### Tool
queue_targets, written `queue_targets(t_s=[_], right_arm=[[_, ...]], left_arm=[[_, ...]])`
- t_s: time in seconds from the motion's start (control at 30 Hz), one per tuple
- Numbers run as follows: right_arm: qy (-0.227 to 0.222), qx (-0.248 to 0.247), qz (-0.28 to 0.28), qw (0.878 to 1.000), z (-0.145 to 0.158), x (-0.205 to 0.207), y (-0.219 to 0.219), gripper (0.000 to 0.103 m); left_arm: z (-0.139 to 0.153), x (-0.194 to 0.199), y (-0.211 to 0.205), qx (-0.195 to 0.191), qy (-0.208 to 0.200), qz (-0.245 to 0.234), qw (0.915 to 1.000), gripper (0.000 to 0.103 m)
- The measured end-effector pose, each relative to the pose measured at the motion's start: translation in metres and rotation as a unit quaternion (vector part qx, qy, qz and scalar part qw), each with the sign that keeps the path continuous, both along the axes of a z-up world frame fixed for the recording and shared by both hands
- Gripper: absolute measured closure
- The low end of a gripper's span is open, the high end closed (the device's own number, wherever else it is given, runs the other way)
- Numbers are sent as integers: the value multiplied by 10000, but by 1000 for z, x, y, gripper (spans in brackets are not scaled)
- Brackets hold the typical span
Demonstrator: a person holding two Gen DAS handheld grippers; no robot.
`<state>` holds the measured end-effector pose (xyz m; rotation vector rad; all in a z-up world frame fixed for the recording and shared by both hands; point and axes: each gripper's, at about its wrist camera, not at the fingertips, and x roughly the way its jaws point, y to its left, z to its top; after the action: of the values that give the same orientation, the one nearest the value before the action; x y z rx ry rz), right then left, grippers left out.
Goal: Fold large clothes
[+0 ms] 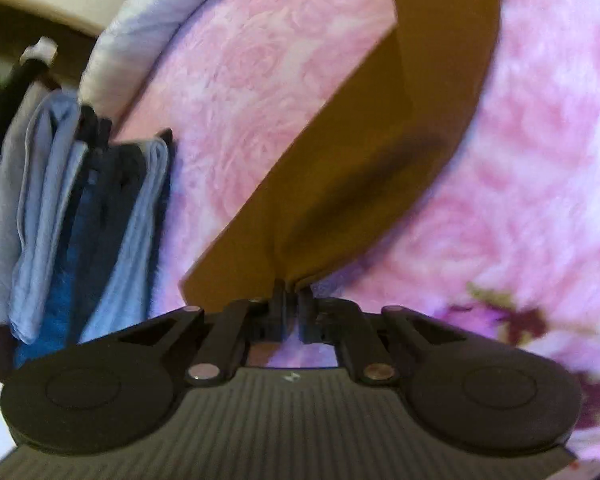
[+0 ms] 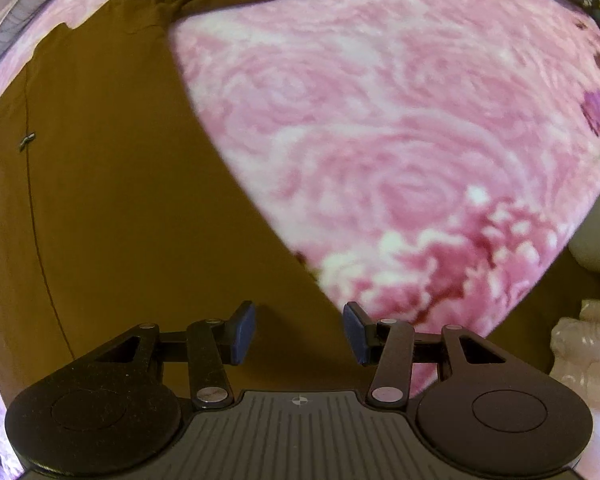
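Brown garment (image 1: 380,152) lay spread on the pink rose-patterned bedcover (image 1: 260,60), one long strip of it running away from the left gripper (image 1: 293,300), whose jaws were pinched tight on its near edge. The right gripper (image 2: 300,332) hung above another part of the cloth, jaws parted, gripping nothing. A stack of folded blue and grey clothes (image 1: 80,220) sat at the bed's far-left edge.
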<state>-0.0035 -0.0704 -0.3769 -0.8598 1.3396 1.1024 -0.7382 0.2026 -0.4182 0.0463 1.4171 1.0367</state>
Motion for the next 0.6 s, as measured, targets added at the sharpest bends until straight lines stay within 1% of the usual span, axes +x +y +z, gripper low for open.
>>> queue_targets(t_s=[0.03, 0.07, 0.1, 0.13, 0.17, 0.2, 0.23, 0.27, 0.3, 0.33, 0.37, 0.4, 0.43, 0.5, 0.53, 0.6], right_arm=[[-26, 19, 35, 10000, 1, -3, 3, 57], [-41, 37, 114, 9999, 3, -5, 5, 57], [-49, 76, 145, 9999, 5, -7, 8, 57], [-63, 122, 168, 9998, 6, -9, 10, 57], [-78, 151, 230, 9996, 7, -11, 12, 57], [-90, 158, 231, 9996, 7, -13, 14, 57], [-105, 147, 219, 9996, 6, -14, 15, 57], [-104, 140, 285, 9994, 6, -13, 16, 57], [-101, 122, 282, 9995, 5, -14, 17, 57], [-101, 112, 276, 9995, 3, -16, 19, 57], [-100, 116, 338, 9993, 2, -18, 19, 57], [-96, 122, 379, 9992, 2, -21, 20, 57], [-103, 124, 428, 9990, 1, -23, 21, 57], [-107, 134, 613, 9980, 0, -27, 22, 57], [-117, 139, 661, 9976, -1, -27, 22, 57], [-186, 140, 673, 9975, -2, -27, 22, 57]], left_arm=[[16, -5, 3, -234, -432, 232, 9985, 100], [37, -13, 9, -590, -1105, 617, 9902, 100], [63, -28, 14, -992, -2139, 1130, 9652, 100], [85, -45, 17, -1340, -3092, 1592, 9279, 100], [104, -63, 19, -1607, -3936, 1971, 8834, 100], [122, -81, 17, -1536, -4532, 2342, 8463, 100], [133, -98, 16, -1434, -4943, 2726, 8129, 100], [139, -119, 16, -1392, -5386, 3154, 7688, 99], [139, -142, 17, -1307, -5781, 3632, 7188, 96], [134, -163, 17, -1140, -5952, 4117, 6806, 91], [127, -181, 18, -957, -5915, 4547, 6589, 90], [117, -197, 17, -773, -5606, 4928, 6610, 83], [108, -206, 15, -695, -5342, 5150, 6668, 82], [87, -216, 9, -796, -4895, 5407, 6795, 78], [78, -215, 4, -856, -4760, 5507, 6804, 75], [65, -206, -9, -986, -4774, 5489, 6791, 69]])
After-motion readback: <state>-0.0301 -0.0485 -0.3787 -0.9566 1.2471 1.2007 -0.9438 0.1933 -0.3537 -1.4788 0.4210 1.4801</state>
